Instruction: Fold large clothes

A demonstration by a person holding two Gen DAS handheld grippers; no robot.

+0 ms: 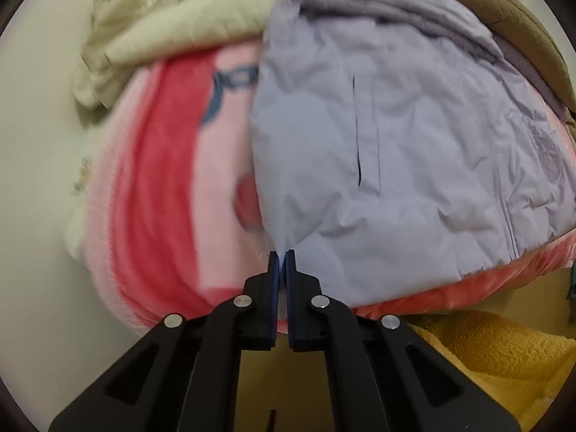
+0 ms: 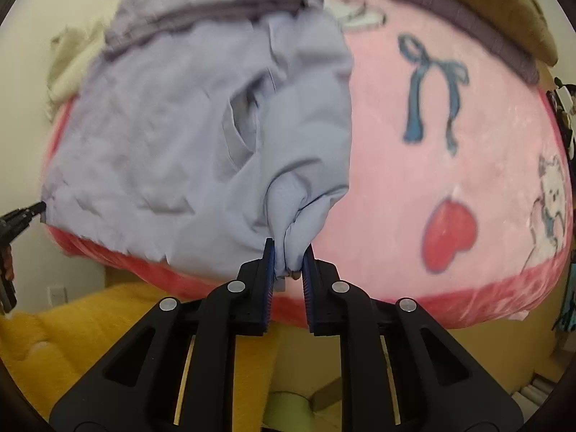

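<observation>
Your right gripper (image 2: 288, 259) is nearly closed on a bunched hem corner of the lavender jacket (image 2: 172, 136). Your left gripper (image 1: 282, 257) has its tips almost together at the opposite corner; whether cloth sits between them you cannot tell. The jacket lies on the pink blanket (image 2: 450, 151), spreading toward twelve o'clock. It looks light, soft and slightly slick, so grip seams and corners. Beige clothes (image 1: 172, 32) lie at eleven o'clock.
</observation>
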